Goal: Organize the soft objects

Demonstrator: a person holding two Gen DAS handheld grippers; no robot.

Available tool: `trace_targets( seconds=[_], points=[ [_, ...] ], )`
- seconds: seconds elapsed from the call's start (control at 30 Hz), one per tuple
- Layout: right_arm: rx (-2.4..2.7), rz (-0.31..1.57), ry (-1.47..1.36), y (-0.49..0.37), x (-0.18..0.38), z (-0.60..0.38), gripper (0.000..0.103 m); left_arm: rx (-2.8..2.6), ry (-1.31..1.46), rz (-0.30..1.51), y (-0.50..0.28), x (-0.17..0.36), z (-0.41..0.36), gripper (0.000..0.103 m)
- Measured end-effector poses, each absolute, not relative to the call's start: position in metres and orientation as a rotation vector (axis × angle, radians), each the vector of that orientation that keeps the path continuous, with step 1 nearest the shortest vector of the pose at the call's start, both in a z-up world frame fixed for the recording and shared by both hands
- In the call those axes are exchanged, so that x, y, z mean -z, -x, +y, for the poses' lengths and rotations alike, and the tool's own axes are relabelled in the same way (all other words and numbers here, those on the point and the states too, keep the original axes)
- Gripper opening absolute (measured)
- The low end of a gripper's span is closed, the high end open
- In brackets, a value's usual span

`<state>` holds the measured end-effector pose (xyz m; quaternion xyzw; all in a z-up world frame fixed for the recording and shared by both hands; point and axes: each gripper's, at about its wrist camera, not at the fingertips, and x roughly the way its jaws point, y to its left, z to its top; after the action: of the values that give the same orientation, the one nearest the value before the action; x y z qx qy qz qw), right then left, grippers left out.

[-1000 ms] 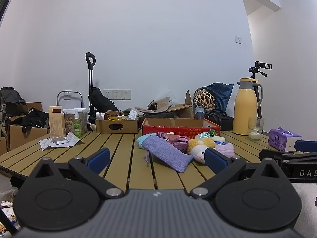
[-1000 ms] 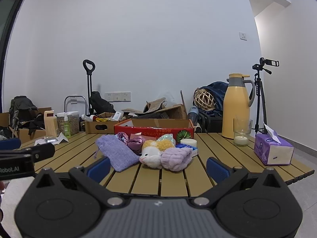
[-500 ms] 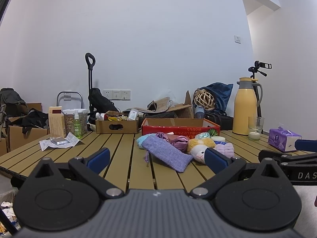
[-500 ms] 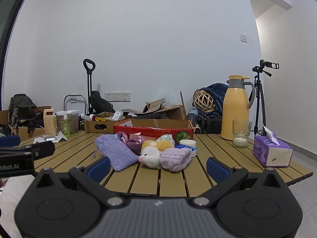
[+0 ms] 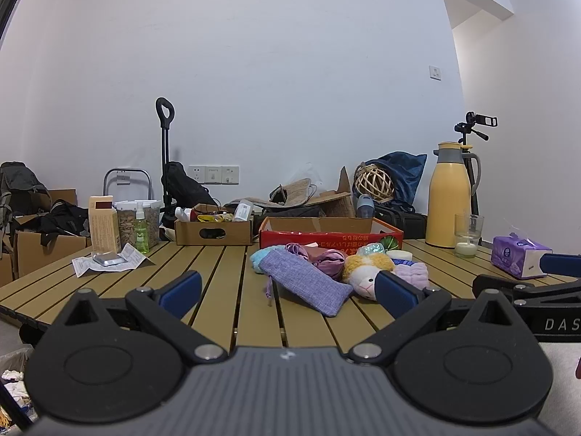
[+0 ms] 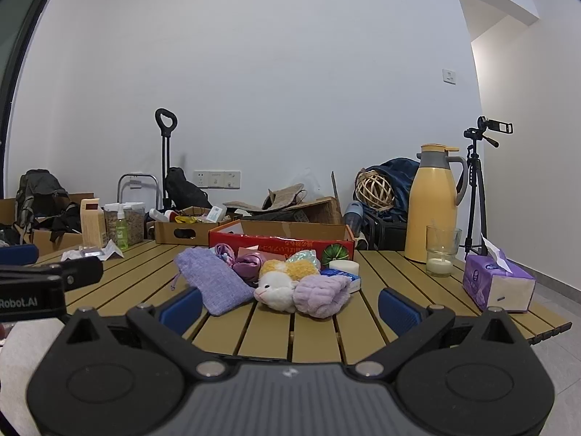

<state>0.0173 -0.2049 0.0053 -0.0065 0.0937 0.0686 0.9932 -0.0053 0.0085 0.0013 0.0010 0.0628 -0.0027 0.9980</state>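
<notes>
Even, diffuse indoor light; soft shadows on the white wall (image 5: 290, 72); sharp focus throughout; fisheye bending and dark vignetted corners.

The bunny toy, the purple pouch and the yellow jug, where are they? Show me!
Bunny toy (image 6: 277, 289): right wrist view, on its white face.
Purple pouch (image 6: 212, 279): right wrist view, middle of the cloth.
Yellow jug (image 6: 430, 214): right wrist view, on its body.

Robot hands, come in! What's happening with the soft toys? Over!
Left gripper open, empty. Right gripper open, empty. Soft pile untouched on table: purple pouch, plush toy, red box behind. Nothing in the way.
</notes>
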Motion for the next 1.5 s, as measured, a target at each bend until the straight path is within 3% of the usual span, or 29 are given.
trace_targets(
  seconds=[1.1,1.37,1.5],
  points=[
    [-0.139,0.212,0.014,-0.023,-0.003,-0.203,0.103,0.014,-0.004,0.138,0.003,0.003,0.005,0.103],
    [-0.164,0.24,-0.007,-0.051,0.002,-0.211,0.103,0.04,-0.014,0.127,-0.037,0.007,-0.001,0.103],
    [-0.143,0.251,-0.074,-0.091,-0.001,-0.224,0.103,0.098,0.014,0.22,-0.083,0.005,0.004,0.103]
  ],
)
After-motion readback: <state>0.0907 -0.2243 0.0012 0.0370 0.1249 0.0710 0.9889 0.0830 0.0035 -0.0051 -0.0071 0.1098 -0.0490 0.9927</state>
